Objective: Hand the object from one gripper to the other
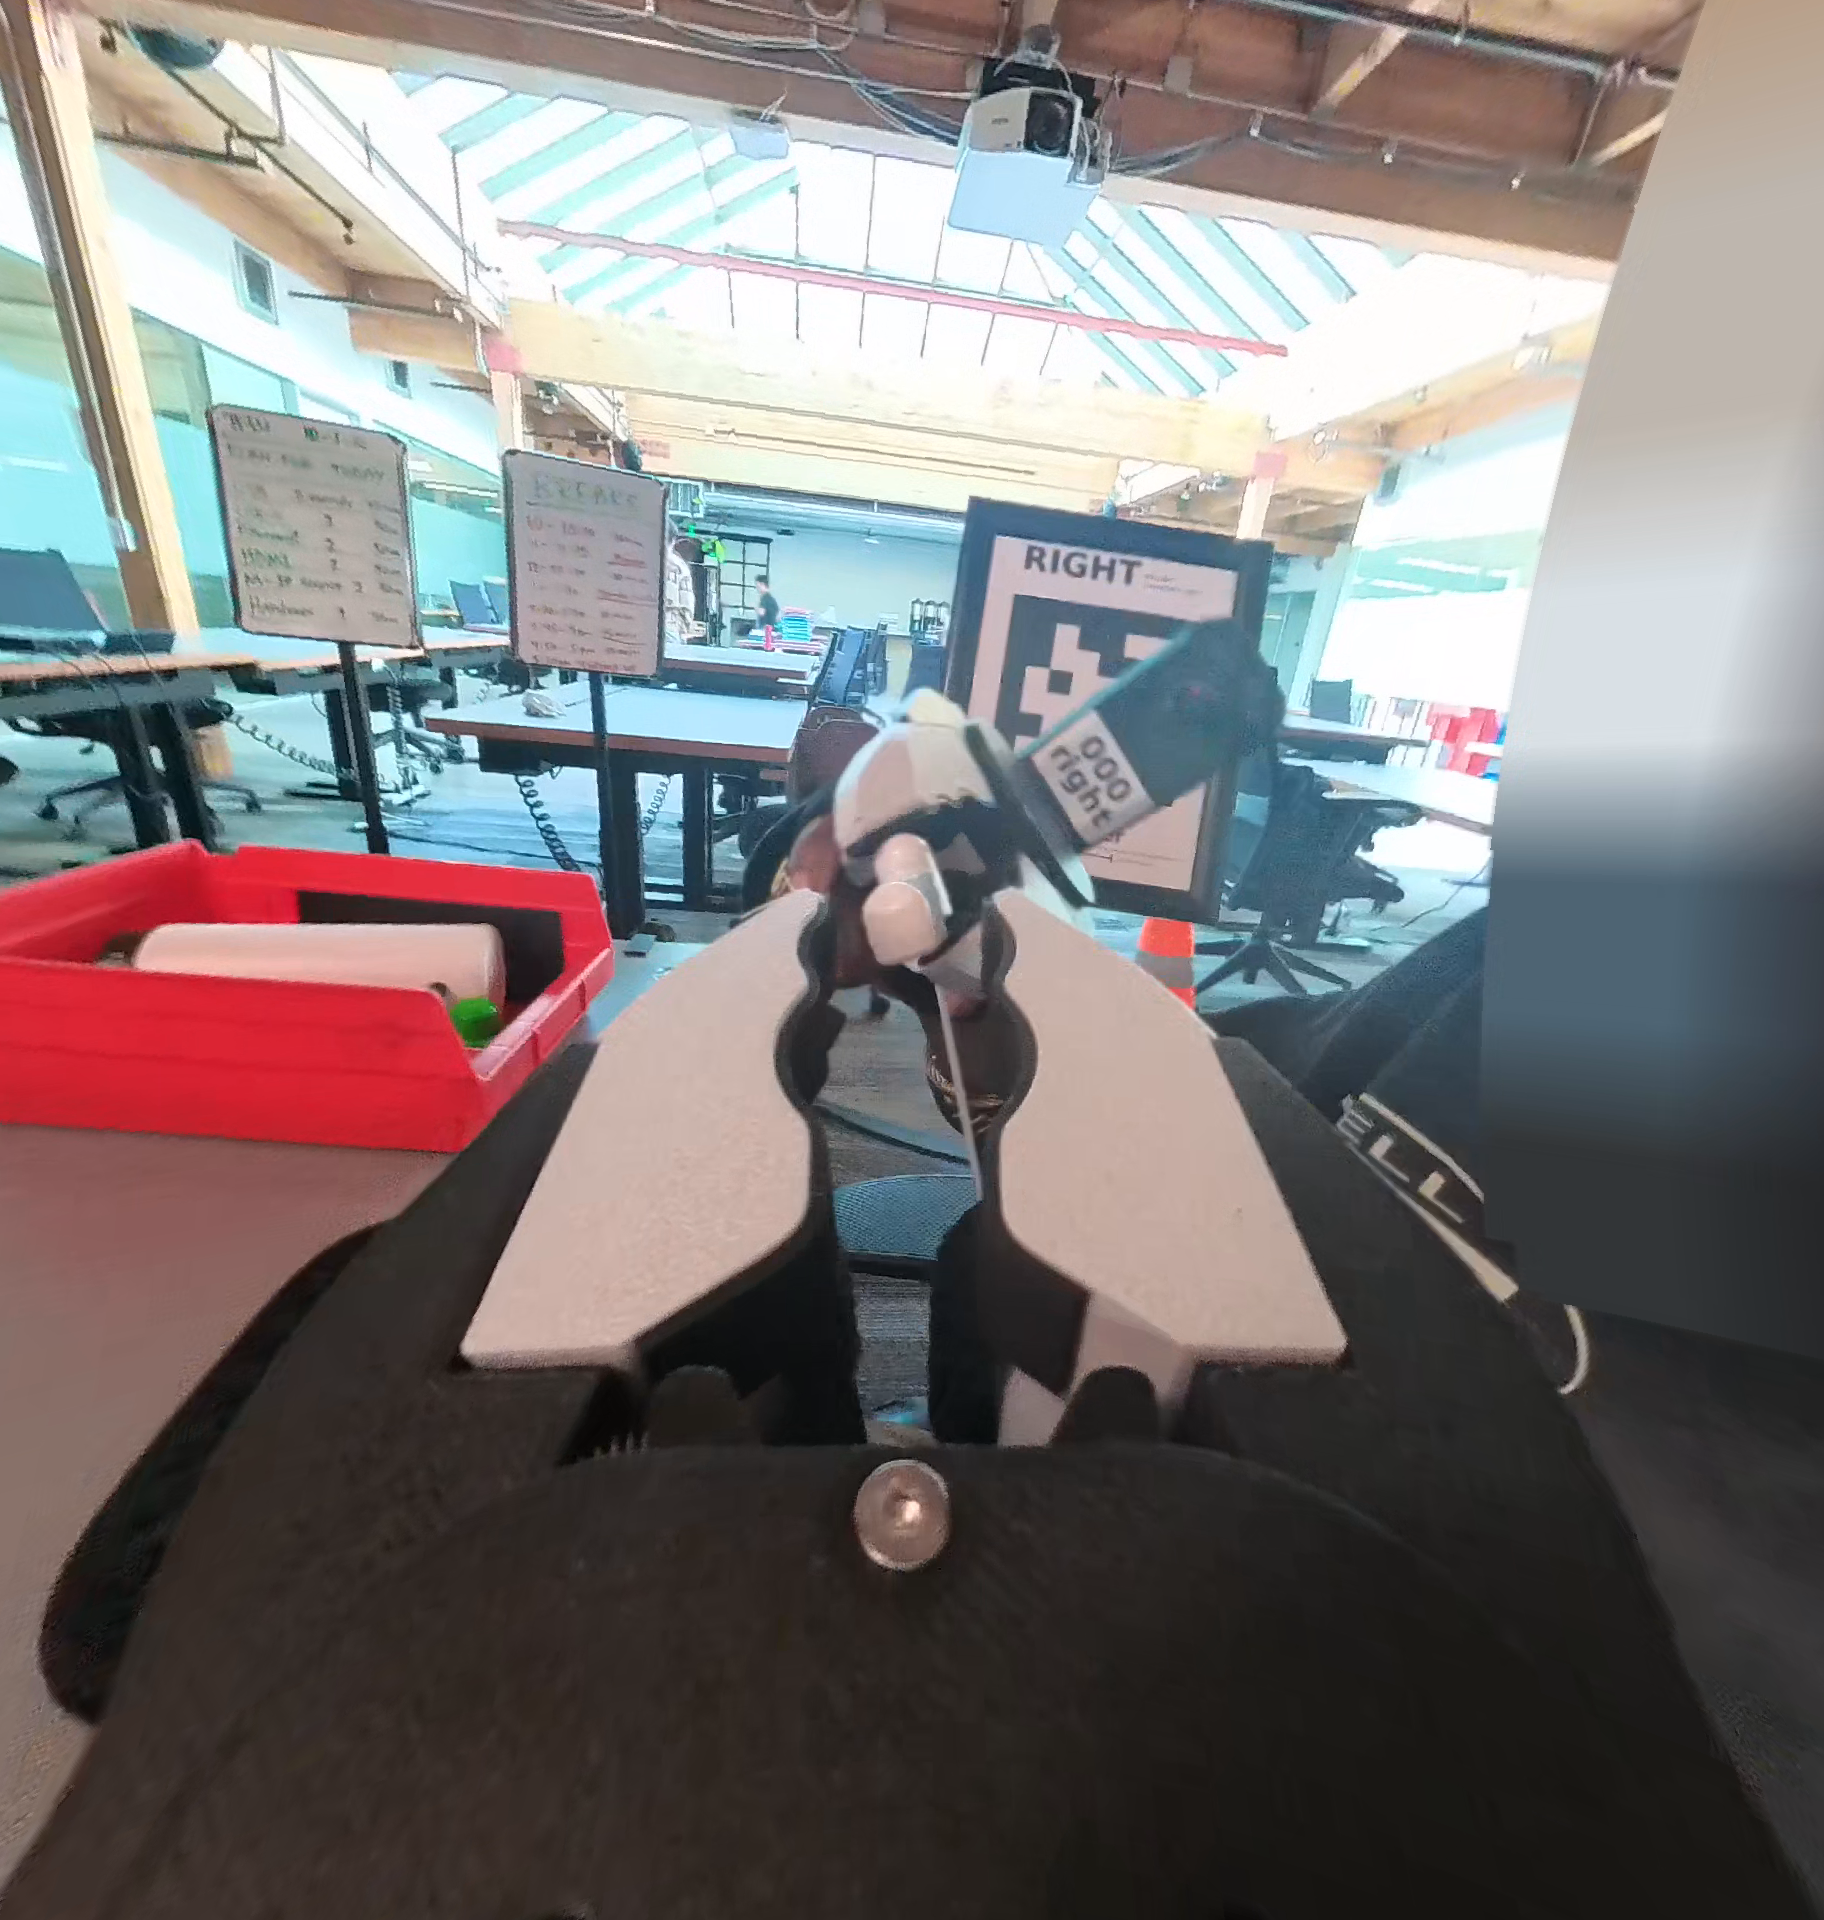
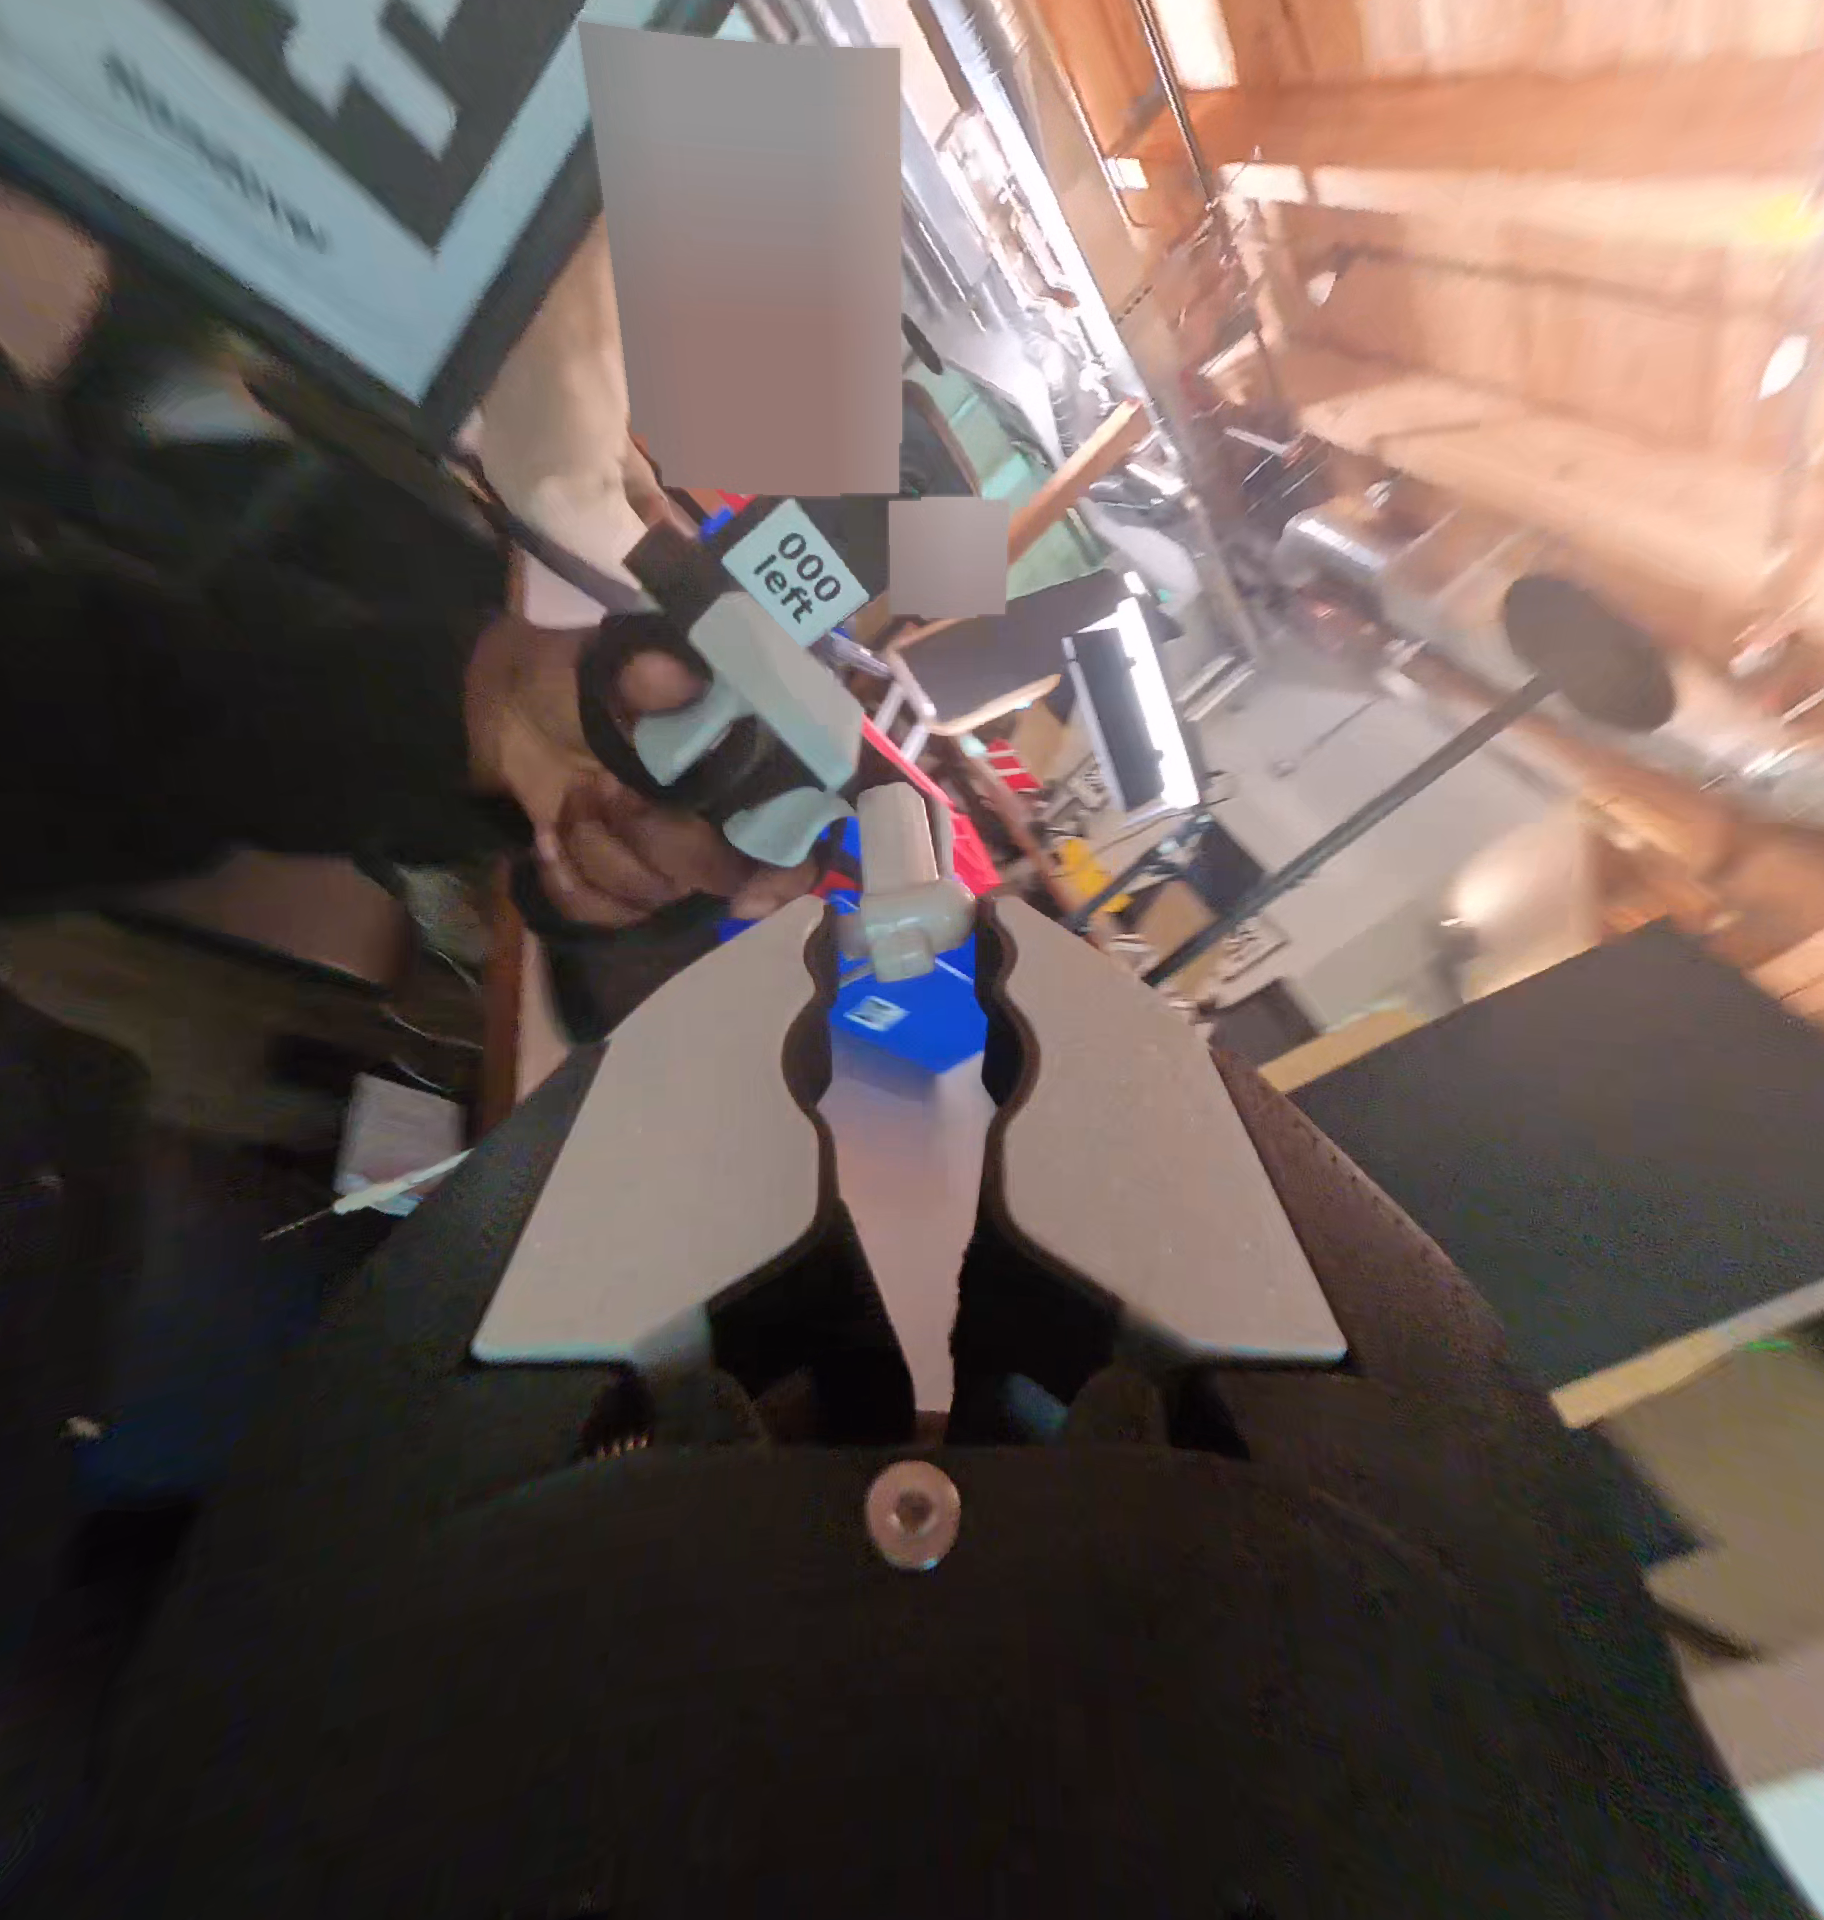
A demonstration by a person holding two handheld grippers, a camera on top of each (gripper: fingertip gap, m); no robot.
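Beyond the red bin (image 1: 264,997) on my desk (image 1: 160,1299), both claws meet in the air. My left claw (image 1: 903,940) and my right claw (image 2: 903,920), each partly open, flank the small white T-shaped piece (image 2: 903,883); its grip I cannot tell.

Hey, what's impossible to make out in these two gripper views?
1. Whether left gripper or right gripper clamps the white plastic piece: fingertips crowd it in both views.
2. Red bin contents: left wrist view, front wall hides most.
3. Wooden structure: right wrist view, motion blur.
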